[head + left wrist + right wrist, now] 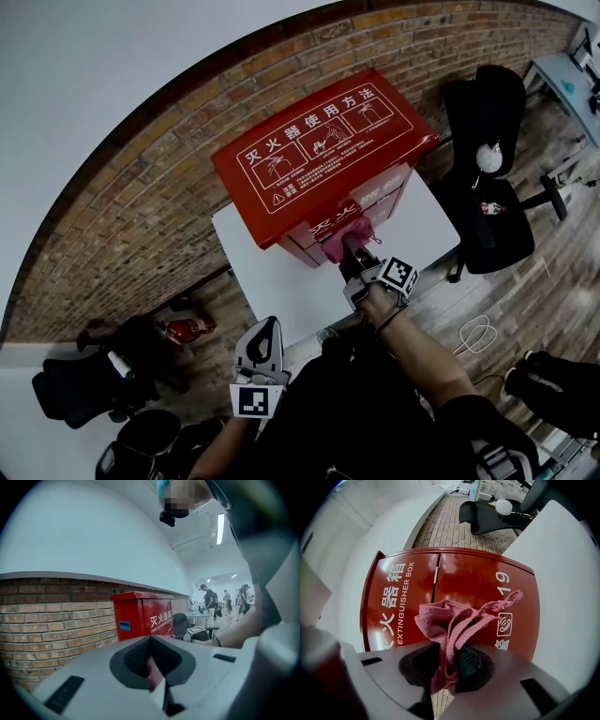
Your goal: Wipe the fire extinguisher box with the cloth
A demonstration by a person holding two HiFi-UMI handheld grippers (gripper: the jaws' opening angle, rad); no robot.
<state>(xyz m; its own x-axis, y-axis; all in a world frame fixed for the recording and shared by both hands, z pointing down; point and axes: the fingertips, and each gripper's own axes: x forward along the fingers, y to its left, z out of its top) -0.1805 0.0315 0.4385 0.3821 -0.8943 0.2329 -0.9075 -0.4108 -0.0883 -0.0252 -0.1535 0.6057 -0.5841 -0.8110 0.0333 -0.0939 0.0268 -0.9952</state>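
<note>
The red fire extinguisher box (pixel 319 150) stands on a white platform (pixel 272 281) against the brick wall, its top printed with white instructions. My right gripper (pixel 349 251) is shut on a pink cloth (pixel 342 232) and holds it against the lower front of the box. In the right gripper view the bunched cloth (pixel 454 620) sticks up from between the jaws of the right gripper (pixel 447 663), close to the box's double doors (pixel 440 583). My left gripper (pixel 269 325) hangs low near my body, away from the box. Its jaws look shut and empty (pixel 152 663), with the box (pixel 140 613) ahead of them.
A black office chair (pixel 487 187) stands just right of the platform. The brick wall (pixel 122 216) runs behind the box. Dark chairs or bags (pixel 84 384) and a red item (pixel 187 328) lie at lower left. A white cable (pixel 473 333) lies on the floor. People (pixel 208 602) stand far off.
</note>
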